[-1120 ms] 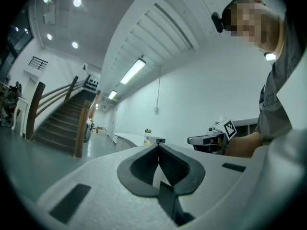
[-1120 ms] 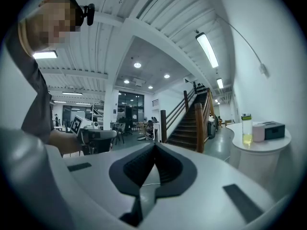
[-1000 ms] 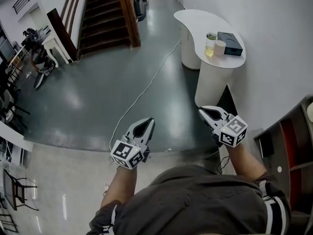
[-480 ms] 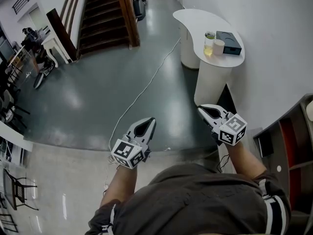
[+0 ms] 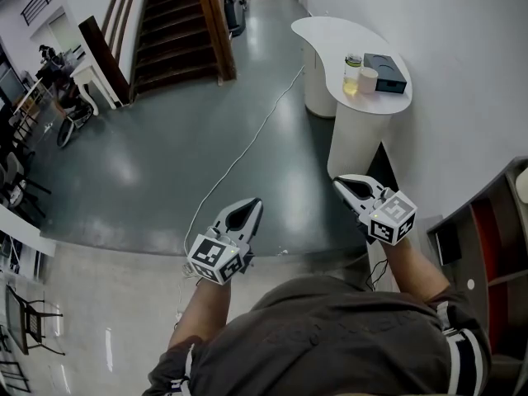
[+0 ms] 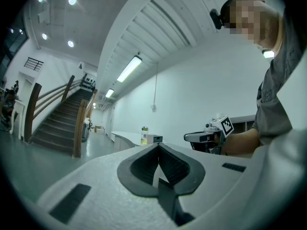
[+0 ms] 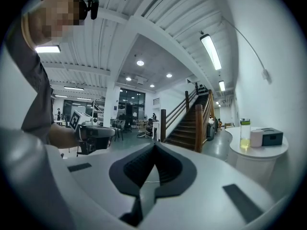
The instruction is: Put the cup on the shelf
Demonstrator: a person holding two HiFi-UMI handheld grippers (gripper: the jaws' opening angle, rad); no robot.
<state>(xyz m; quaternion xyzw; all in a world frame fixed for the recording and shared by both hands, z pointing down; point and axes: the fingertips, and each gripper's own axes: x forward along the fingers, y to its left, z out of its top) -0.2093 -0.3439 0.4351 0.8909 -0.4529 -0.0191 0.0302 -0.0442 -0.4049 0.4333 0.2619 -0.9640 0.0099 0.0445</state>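
**Entry: two hand-held grippers, cup on white table, shelf at right**

Item 1. Left gripper [image 5: 254, 204], held level over the dark grey floor [image 5: 165, 163]. Its fingers [image 6: 139, 166] were fully together, tip against tip, with nothing between them.

Item 2. Right gripper [image 5: 338, 185], held level, near the foot of the table. Its fingers [image 7: 169, 169] were likewise closed on each other and carried nothing.

Item 3. Cup [image 5: 371, 79], pale, upright on the rounded near end of the white curved table [image 5: 330, 35], well apart from both grippers. It stood between a clear bottle and a box, just beside each.

Item 4. Bottle [image 5: 354, 73], upright, with yellow liquid in its lower part, on the cup's left in the head view.

Item 5. Box [image 5: 388, 73], dark, flat, on the cup's right, next to the wall.

Item 6. Shelf [image 5: 495, 238], dark frame with reddish panels, at the right edge of the head view, beside the person's right arm.

Item 7. White cable [image 5: 247, 139], lying across the floor towards the table.

Item 8. Wooden staircase [image 5: 177, 23], at the far end of the floor.
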